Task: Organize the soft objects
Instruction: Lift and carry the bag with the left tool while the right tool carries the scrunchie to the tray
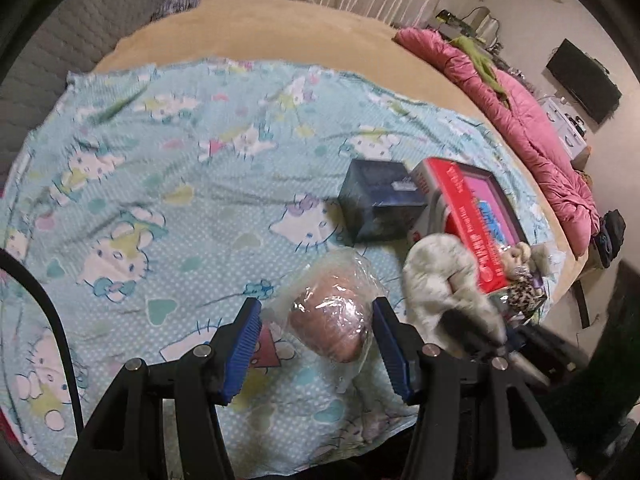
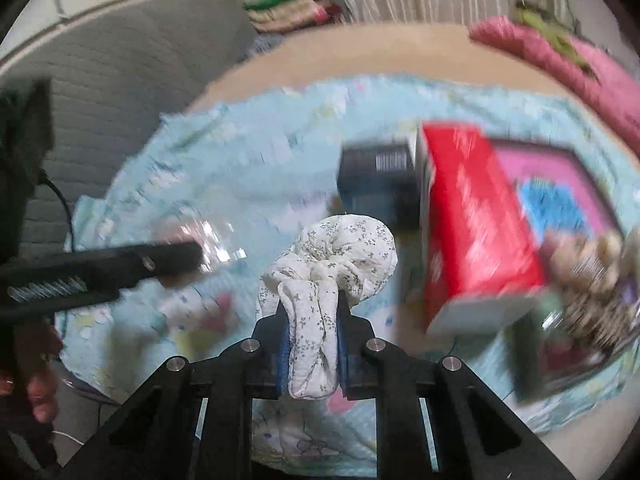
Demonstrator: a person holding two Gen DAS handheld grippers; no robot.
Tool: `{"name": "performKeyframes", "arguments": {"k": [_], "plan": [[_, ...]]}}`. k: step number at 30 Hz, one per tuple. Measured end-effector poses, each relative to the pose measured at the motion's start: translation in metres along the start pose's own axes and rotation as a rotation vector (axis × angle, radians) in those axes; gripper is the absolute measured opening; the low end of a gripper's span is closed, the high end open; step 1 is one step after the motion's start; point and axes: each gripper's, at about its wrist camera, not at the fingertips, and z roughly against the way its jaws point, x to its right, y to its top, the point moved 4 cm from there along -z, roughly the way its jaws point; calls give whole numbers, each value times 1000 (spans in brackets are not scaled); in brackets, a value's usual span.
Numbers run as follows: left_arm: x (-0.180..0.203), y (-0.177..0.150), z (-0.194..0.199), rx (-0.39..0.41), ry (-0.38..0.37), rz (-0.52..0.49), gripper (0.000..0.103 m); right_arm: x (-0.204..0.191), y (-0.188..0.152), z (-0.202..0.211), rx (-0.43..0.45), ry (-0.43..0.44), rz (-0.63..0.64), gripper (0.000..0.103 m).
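right gripper (image 2: 310, 344) pinching floral cloth (image 2: 340, 248), long axis 12–6 | left gripper (image 1: 316, 344) spread, straddling bagged ball (image 1: 332, 320), untouched | red box (image 2: 472, 216) at 2 o'clock

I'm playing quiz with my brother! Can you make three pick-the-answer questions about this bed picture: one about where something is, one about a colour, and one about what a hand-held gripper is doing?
1. Where is the dark blue box?
A. right beside the red box
B. on the pink quilt
C. inside the plastic bag

2. What colour are the pads on the left hand-held gripper?
A. yellow
B. blue
C. white

3. What is the right hand-held gripper doing?
A. hanging open with nothing in it
B. pinching the flowery white cloth
C. gripping the red box

Answers:
1 A, the two boxes sit side by side.
2 B, both pads are blue.
3 B, the cloth is squeezed between its fingers.
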Motion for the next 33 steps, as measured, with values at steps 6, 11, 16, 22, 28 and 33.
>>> {"name": "performKeyframes", "arguments": {"k": [6, 11, 16, 22, 28, 33], "plan": [[34, 10, 26, 49, 3, -53, 57, 28, 25, 48, 78, -3, -48, 18], [71, 15, 38, 73, 12, -109, 57, 58, 37, 92, 149, -21, -61, 18], [118, 17, 43, 85, -7, -166, 57, 90, 43, 129, 208, -56, -74, 18], [176, 18, 38, 93, -34, -226, 57, 130, 44, 163, 263, -90, -103, 18], [218, 21, 30, 88, -74, -249, 57, 164, 41, 183, 290, -119, -138, 18], [242, 21, 19, 73, -70, -280, 57, 191, 36, 189, 301, -117, -191, 18]]}}
